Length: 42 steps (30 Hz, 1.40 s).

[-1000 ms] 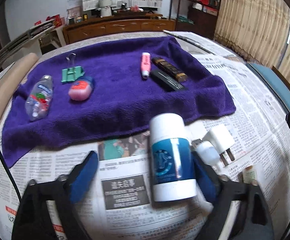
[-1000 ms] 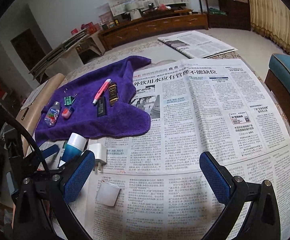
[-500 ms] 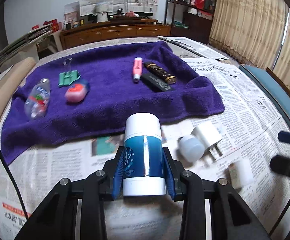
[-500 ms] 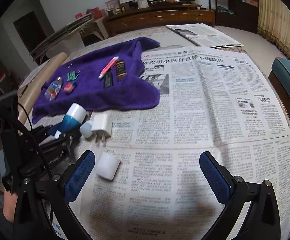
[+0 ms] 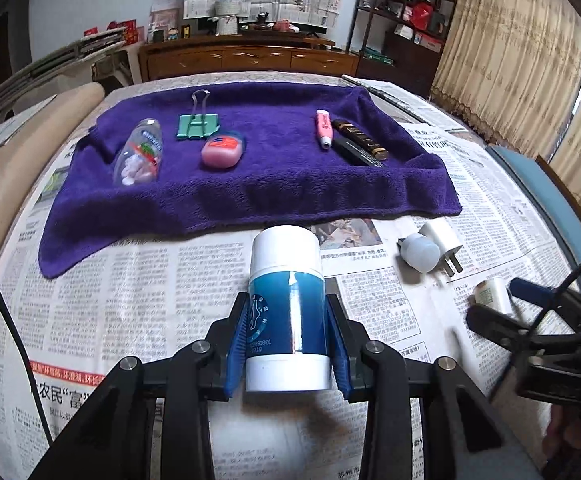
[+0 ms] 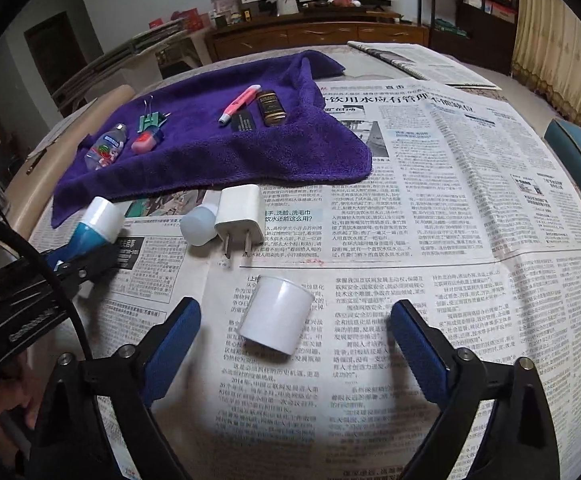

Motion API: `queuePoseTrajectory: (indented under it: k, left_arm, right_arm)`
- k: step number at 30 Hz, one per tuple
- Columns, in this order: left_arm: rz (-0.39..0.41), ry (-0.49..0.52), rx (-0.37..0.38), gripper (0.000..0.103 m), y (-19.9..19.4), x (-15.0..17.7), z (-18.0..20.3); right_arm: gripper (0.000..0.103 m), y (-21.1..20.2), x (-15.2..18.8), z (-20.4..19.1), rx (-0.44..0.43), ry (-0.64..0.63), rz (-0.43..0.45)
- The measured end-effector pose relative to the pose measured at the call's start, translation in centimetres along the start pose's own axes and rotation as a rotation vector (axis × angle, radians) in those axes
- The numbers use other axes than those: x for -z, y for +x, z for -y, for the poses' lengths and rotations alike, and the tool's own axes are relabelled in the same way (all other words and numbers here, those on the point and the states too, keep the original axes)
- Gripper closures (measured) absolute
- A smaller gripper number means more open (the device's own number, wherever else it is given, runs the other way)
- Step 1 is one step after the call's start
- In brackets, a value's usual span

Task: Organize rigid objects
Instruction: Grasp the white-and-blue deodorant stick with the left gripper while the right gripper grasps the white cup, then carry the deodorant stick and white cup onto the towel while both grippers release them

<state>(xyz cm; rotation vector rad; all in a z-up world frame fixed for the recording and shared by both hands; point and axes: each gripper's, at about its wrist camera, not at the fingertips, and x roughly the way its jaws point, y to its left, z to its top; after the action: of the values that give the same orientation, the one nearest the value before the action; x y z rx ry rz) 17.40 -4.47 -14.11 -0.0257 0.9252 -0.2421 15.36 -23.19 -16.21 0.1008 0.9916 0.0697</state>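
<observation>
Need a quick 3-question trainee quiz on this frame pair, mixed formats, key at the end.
1. True or false: the left gripper is shut on the blue-and-white bottle.
2. The small white cup between the right gripper's pads lies on: A) the purple towel B) the newspaper C) a tray.
3. Fill in: beside the white wall charger lies a translucent white ____.

Key
1. True: both blue pads press its sides.
2. B. The pads stand clear of the cup while the jaws are closing.
3. cap
</observation>
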Motion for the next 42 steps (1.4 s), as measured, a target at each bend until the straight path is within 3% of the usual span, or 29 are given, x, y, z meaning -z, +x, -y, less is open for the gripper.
queuePoseTrajectory:
  k: [8,14,19,22,24,42]
  left_arm:
    - [0.000,-0.059,0.029,0.069,-0.2,0.0,-1.5]
    - [-0.011,-0.075,0.034,0.069,-0.1,0.5,-1.8]
    - [-0.014,-0.073,0.034,0.069,0.1,0.6,-1.4]
    - [-0.016,-0.069,0.034,0.069,0.1,0.7,-1.3]
    - [-0.016,-0.067,0.034,0.069,0.1,0.8,-1.2]
    - [-0.014,-0.046,0.028,0.069,-1.0,1.0,-0.8]
  right_arm:
    - [0.032,0.7,0.3,-1.5,0.107,-0.056,0.051]
    - [0.047,0.2,0.5,-0.7,0.108,-0.049,0.066]
    - [0.050,0.2,0.6,-0.8,0.110,-0.064,0.066]
    - [0.058,0.0,0.7,-0.9,0.097,-0.086,0.073]
    - [0.073,0.0,0.6,-0.9,0.091,-0.092,0.074]
    - [0.073,-0.8,0.5,-0.4,0.053,-0.083,0.075]
